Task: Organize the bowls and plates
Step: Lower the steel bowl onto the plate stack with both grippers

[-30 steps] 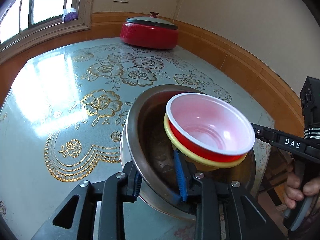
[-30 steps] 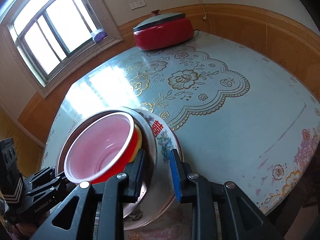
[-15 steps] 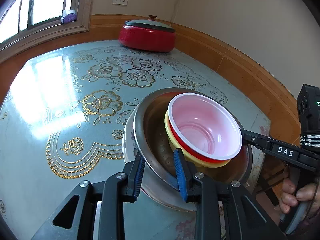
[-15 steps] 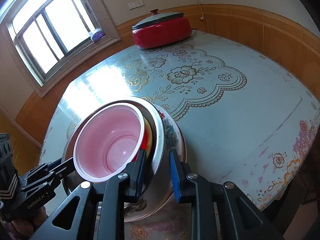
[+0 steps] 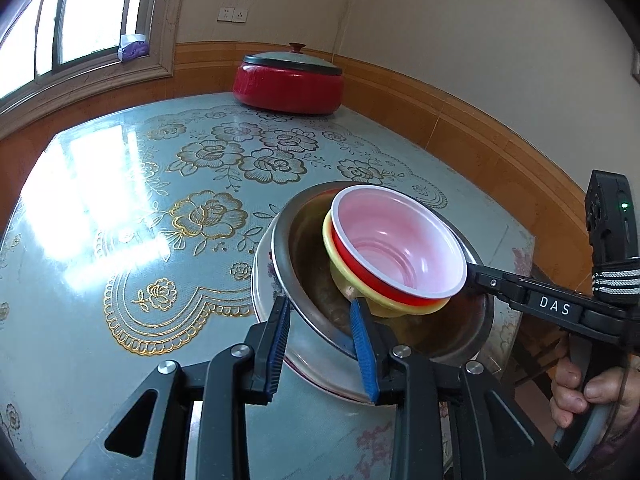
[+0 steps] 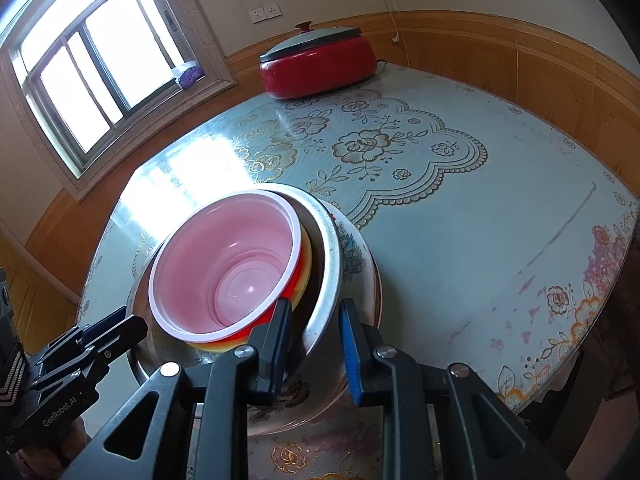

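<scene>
A red bowl with a pink inside (image 5: 396, 248) (image 6: 232, 264) is nested in a yellow bowl (image 5: 384, 304) (image 6: 306, 272), both inside a steel basin (image 5: 288, 264) (image 6: 332, 256) that rests on a flowered plate (image 5: 260, 296) (image 6: 360, 252). My left gripper (image 5: 320, 320) straddles the basin's near rim, jaws apart. My right gripper (image 6: 314, 328) straddles the basin's rim on the opposite side, jaws apart; it also shows in the left wrist view (image 5: 480, 276).
The stack sits near the front edge of a table with a pale blue flowered cloth (image 5: 160, 184) (image 6: 460, 208). A red lidded electric pot (image 5: 288, 80) (image 6: 320, 64) stands at the far edge by the wood-panelled wall. A window is at the left.
The stack has dropped lower and moved away from both cameras, toward the table. Both grippers have stayed at the basin's rim.
</scene>
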`<state>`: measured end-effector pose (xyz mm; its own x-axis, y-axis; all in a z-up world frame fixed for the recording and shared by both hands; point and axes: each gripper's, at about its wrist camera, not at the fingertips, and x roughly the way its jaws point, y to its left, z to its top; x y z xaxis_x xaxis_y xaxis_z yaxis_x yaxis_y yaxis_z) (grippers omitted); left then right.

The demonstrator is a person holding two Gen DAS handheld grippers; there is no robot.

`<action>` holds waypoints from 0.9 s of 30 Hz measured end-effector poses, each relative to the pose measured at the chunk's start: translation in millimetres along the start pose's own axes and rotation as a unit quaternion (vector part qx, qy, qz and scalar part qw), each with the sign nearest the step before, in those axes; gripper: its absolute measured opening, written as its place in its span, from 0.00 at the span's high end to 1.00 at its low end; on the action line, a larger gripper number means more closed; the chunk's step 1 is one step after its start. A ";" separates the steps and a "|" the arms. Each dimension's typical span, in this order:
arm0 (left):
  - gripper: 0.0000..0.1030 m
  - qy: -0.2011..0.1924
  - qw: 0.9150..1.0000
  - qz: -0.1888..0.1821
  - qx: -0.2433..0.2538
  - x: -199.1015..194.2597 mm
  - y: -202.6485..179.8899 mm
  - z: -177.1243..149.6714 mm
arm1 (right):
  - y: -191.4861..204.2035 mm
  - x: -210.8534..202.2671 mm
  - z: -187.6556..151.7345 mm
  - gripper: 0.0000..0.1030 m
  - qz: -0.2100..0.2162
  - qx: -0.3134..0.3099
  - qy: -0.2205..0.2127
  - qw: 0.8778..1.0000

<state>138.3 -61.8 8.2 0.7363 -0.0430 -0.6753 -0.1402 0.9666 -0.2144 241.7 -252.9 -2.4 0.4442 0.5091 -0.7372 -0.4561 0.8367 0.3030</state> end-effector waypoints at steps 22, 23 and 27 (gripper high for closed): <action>0.68 -0.015 1.000 0.020 -0.009 -16.0 15.8 -6.9 | 32.5 7.4 17.6 0.74 -0.001 -0.028 -0.019 0.999; 0.67 -0.015 1.000 0.020 -0.008 -15.7 15.7 -6.9 | 34.0 9.2 17.3 0.74 0.001 -0.030 -0.015 0.999; 0.67 -0.018 1.000 0.021 -0.004 -15.2 13.5 -6.8 | 38.4 9.7 13.8 0.73 0.005 -0.042 -0.010 0.999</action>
<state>120.6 -49.9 10.8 0.7527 0.0065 -0.6583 -0.1763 0.9654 -0.1921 239.2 -213.1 10.4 0.4542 0.5221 -0.7219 -0.5230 0.8122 0.2584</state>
